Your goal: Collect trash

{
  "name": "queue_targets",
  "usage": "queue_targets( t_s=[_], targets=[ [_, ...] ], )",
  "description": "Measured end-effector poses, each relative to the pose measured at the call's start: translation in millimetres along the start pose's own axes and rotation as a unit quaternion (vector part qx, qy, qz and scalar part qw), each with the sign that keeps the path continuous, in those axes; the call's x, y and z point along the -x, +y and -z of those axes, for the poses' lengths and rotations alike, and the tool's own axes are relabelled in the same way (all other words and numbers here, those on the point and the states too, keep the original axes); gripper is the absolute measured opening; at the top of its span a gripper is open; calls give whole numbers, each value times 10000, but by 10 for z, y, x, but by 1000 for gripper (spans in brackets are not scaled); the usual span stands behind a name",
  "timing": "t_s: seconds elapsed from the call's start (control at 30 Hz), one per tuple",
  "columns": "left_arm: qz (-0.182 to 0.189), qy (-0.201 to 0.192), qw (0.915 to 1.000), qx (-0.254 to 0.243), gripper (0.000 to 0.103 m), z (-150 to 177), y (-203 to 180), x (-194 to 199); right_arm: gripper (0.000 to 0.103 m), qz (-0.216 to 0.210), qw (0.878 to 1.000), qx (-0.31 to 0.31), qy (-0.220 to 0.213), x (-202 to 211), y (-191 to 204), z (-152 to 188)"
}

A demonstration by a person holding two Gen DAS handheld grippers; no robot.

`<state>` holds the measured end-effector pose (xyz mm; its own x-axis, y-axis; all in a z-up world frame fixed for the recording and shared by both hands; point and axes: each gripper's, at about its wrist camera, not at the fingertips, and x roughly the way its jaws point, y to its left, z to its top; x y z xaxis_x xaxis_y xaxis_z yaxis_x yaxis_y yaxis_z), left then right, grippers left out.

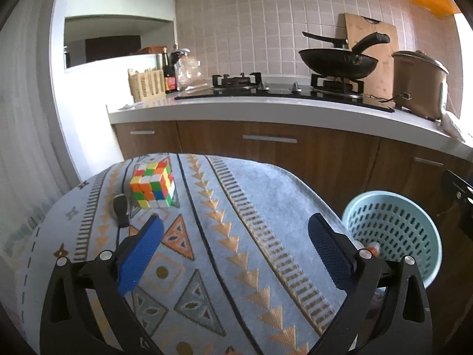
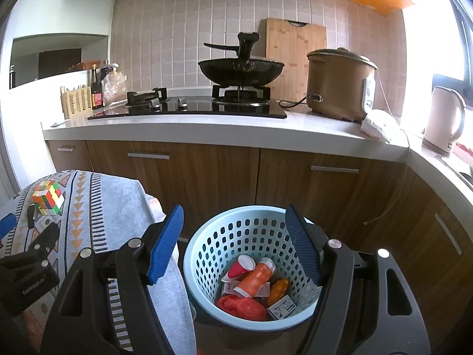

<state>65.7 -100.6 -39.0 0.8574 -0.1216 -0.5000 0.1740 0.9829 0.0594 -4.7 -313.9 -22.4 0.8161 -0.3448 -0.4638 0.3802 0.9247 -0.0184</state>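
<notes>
- Above the pale-blue perforated plastic wastebasket [image 2: 254, 266], our right gripper [image 2: 235, 245] hangs with its blue-padded jaws spread wide, holding nothing and touching nothing; the basket mouth shows between them.
- Inside the basket lie the collected pieces: a red crumpled plastic bag [image 2: 242, 306], an orange-and-white plastic tube [image 2: 255, 278], a small red paper cup [image 2: 241, 267], a dark-orange wrapper [image 2: 279, 287] and a white printed carton [image 2: 280, 306].
- We judge the drop step to be finishing. To do it well, we would lift this gripper straight up, jaws kept apart, so neither pad catches the basket rim.
- Left of the basket, our left gripper [image 1: 235, 251] hovers over the blue patterned fabric-covered table [image 1: 236, 236], jaws likewise wide apart and empty, clear of the cloth as far as we can tell.
- Farther left of the basket, at the table's far edge, sit a multicoloured puzzle cube [image 1: 152, 185] and, just beside it, a black-handled tool [image 1: 120, 210]; neither looks like rubbish to us, so we would leave both.
- No loose trash is visible on the cloth; the collecting appears nearly done.
- Beyond the basket, wooden cabinets carry a white countertop with a black wok [image 2: 241, 71] on the stove and a brown rice cooker [image 2: 340, 84].
</notes>
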Motion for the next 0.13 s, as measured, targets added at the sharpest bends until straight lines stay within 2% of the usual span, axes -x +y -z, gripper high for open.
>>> queue_targets(
  t_s=[0.13],
  targets=[
    [-4, -27, 10000, 32, 95, 20, 93, 94, 67, -19, 10000, 3, -42, 54, 22, -3]
  ],
)
